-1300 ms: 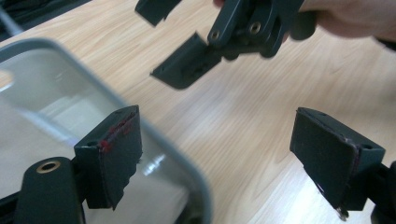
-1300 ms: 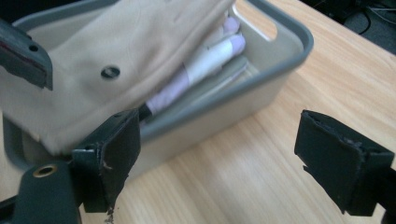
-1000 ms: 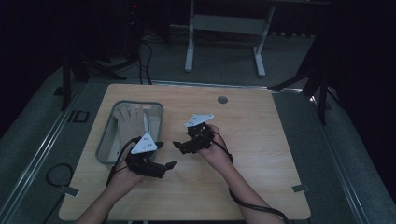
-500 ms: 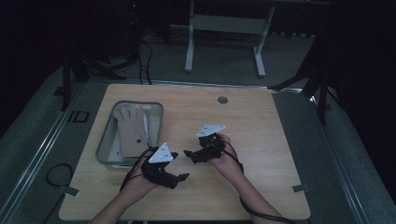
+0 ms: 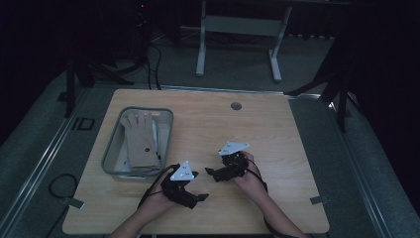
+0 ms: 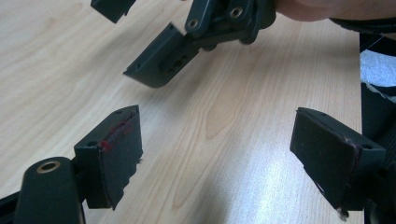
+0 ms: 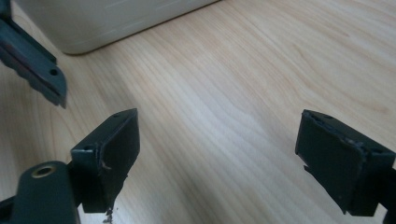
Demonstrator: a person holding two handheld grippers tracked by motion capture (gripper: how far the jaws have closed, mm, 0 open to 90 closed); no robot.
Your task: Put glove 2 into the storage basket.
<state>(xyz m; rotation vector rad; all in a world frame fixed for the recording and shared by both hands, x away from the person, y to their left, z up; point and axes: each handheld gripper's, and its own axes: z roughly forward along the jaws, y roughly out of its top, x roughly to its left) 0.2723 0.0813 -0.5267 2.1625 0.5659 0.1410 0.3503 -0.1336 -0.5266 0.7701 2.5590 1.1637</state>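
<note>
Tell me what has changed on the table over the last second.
Both hands drew back from the tray toward the near edge of the table. The left hand-held gripper left the tray's near corner; the right hand-held gripper came down from the table's middle. Both have open, empty jaws; nothing was taken or let go. The glove lies in the tray as before.
</note>
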